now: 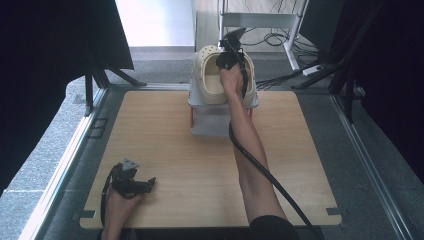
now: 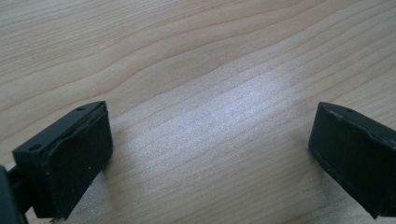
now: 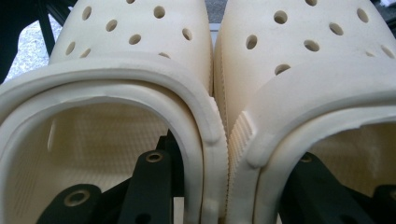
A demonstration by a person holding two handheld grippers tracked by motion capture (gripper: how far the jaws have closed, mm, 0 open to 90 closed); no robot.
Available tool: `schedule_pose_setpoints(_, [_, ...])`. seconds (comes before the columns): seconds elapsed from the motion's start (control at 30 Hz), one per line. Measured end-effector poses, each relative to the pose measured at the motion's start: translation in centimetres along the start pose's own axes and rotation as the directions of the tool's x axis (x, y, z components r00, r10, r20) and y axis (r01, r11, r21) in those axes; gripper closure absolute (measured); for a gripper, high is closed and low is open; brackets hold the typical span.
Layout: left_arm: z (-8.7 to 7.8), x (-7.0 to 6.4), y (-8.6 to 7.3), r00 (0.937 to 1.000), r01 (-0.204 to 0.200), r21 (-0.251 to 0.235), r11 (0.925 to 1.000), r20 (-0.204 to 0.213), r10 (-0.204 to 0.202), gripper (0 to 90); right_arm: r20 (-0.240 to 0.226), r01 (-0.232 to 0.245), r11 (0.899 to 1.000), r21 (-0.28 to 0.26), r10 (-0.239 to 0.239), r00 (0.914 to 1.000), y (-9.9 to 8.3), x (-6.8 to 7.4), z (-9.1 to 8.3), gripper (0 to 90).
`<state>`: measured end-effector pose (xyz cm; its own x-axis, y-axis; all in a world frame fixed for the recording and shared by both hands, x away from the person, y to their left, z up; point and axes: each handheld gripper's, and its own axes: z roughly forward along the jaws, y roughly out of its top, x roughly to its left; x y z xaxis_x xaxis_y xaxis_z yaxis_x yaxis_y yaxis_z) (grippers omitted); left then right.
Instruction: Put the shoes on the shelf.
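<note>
Gripping the pair of cream clogs (image 1: 214, 75) by their two touching inner walls looks like the step in hand, and the right gripper (image 3: 219, 186) is set up for it: one of its fingers (image 3: 149, 186) sits inside the left clog (image 3: 107, 93), the other inside the right clog (image 3: 317, 70), with both inner side walls pinched together between them. To do this well, the squeeze should stay firm enough that neither soft foam wall slides out, and any lift should go straight up so the soles clear the white stand (image 1: 212, 120) without tipping it. The walls look springy, so a slack grip would probably let one shoe drop first

The clogs stand side by side, toes pointing away from the person, on top of that stand at the far middle of the counter (image 1: 200, 165). The right arm is stretched nearly straight across the counter, forearm flat and low, wrist bent down so the gripper enters the shoe openings from the heel side, its cable trailing back along the arm

The left gripper (image 1: 134, 183) rests near the front left corner, well apart from the shoes, held low in the left hand (image 1: 117, 202). Its fingers (image 2: 70, 158) are spread wide over bare wood, pinching nothing
</note>
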<state>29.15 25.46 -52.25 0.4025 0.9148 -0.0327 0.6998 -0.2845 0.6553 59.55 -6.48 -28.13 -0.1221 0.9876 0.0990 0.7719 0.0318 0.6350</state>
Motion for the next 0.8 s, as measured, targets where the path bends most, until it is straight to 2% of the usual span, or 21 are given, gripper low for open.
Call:
schedule_pose_setpoints(0.17, [0.0, 0.0, 0.0, 1.0, -0.001, 0.0, 1.0, 0.001, 0.001, 0.0, 0.003, -0.017, 1.0, 0.012, 0.017, 0.9999, -0.1, -0.4, 1.5, 65.7])
schedule_pose_setpoints(0.3, [0.0, 0.0, 0.0, 1.0, -0.001, 0.0, 1.0, 0.0, 0.001, 0.0, -0.007, -0.013, 1.0, 0.013, 0.013, 0.9999, -0.4, -0.5, 2.2, 64.5])
schedule_pose_setpoints(0.33, [0.0, 0.0, 0.0, 1.0, -0.001, 0.0, 1.0, 0.0, 0.001, 0.0, -0.007, 0.007, 1.0, -0.001, -0.007, 1.0, -0.6, -0.3, 2.2, 60.7])
schedule_pose_setpoints(0.43, [0.0, 0.0, 0.0, 1.0, -0.001, 0.0, 1.0, 0.0, 0.001, 0.0, -0.052, 0.006, 1.0, -0.023, -0.007, 0.9986, -0.7, -0.5, 2.0, 50.4])
schedule_pose_setpoints(0.57, [0.0, 0.0, 0.1, 1.0, -0.004, 0.004, 1.0, 0.004, 0.004, 0.0, -0.065, 0.092, 0.995, -0.05, -0.095, 0.9934, -0.8, -0.4, 1.4, 37.0])
schedule_pose_setpoints(0.67, [0.0, 0.0, 0.1, 1.0, -0.005, 0.004, 1.0, 0.005, 0.005, 0.0, -0.075, 0.156, 0.987, -0.045, -0.159, 0.9844, -1.1, -0.1, 1.0, 29.2])
schedule_pose_setpoints(0.8, [0.0, -0.1, 0.1, 1.0, -0.005, 0.004, 1.0, 0.005, 0.005, 0.0, -0.098, 0.19, 0.98, -0.062, -0.195, 0.9759, -1.3, -0.4, 0.1, 25.3])
